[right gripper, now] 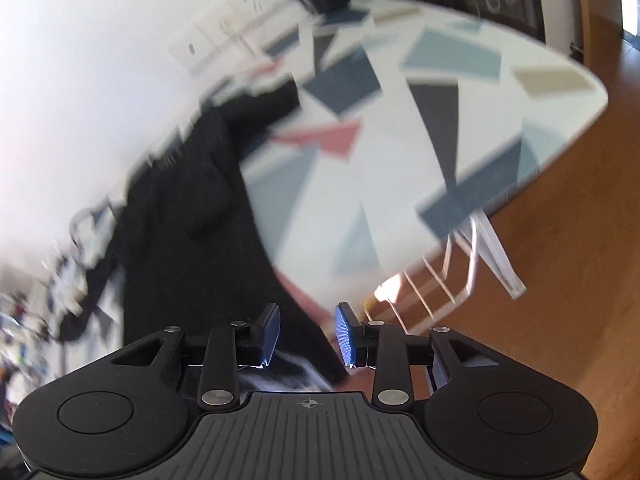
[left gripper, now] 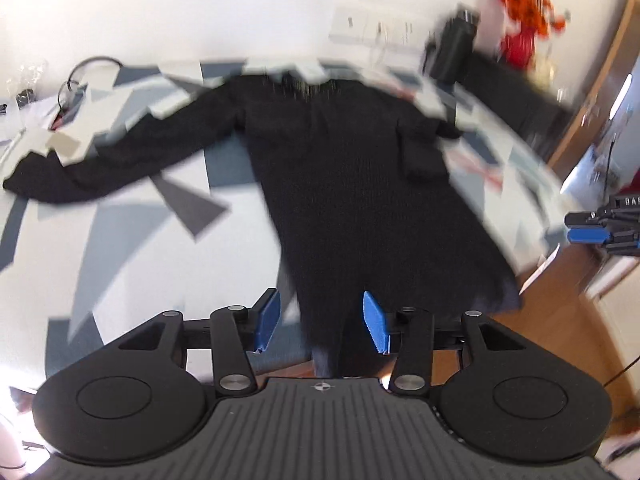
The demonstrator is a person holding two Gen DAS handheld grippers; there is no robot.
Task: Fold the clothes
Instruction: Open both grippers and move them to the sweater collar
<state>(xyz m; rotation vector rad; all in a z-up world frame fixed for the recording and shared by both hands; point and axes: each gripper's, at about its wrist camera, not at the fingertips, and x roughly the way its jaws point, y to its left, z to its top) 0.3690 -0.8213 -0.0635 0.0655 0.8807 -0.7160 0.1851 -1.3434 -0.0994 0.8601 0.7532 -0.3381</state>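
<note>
While both tools hung above the near edge of the board, neither one had cloth between its pads. The left gripper (left gripper: 322,322) stood with its blue fingers (left gripper: 267,320) wide apart, and the hem of the black sweater (left gripper: 340,168) ran straight out ahead of the gap, draping a little over the board's near edge beneath it. The right gripper (right gripper: 306,334) also had its jaws parted, somewhat less widely, with nothing held; the sweater's lower right corner lay just under and ahead of it, to its left side.

From the fingers outward, the garment lay flat on the patterned ironing board (right gripper: 500,128), its long axis running away from the person, collar at the far side by the wall. One sleeve (left gripper: 100,168) stretched out well to the left; the other (left gripper: 420,148) looked doubled back onto the body, so the sweater seemed partly folded, though blur made that hard to settle. The left gripper was centred on the hem, the right nearer the corner.
</note>
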